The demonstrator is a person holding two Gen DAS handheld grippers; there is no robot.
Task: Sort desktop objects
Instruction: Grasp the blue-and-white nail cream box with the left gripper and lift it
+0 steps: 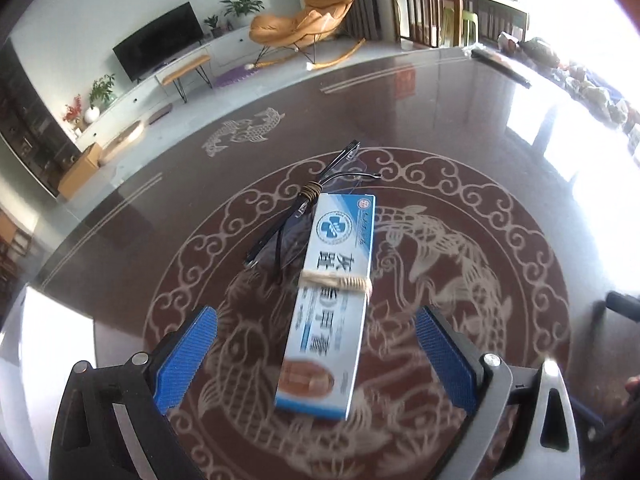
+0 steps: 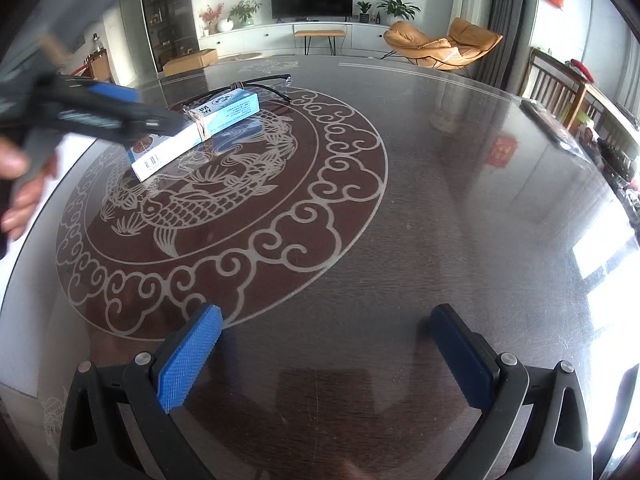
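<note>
The left hand-held gripper (image 1: 316,354) stands with its jaws spread wide and nothing pressed between them; its blue pads (image 1: 186,360) flank the near end of a long blue-and-white box (image 1: 332,304) without touching it. The box lies flat on the table (image 1: 480,120), inside the ring of pale cloud scrolls around the fish pattern, with a band of pale cord (image 1: 334,282) wrapped across its middle. A pair of dark-framed glasses (image 1: 296,208) lies beside the box's far end, partly tucked under it. The right hand-held gripper (image 2: 326,360) is also released, jaws apart over a bare stretch of table near the ring's edge, well away from the box. In the right wrist view the left tool shows blurred at the upper left, over the box, with a person's fingers (image 2: 18,184) behind it
</note>
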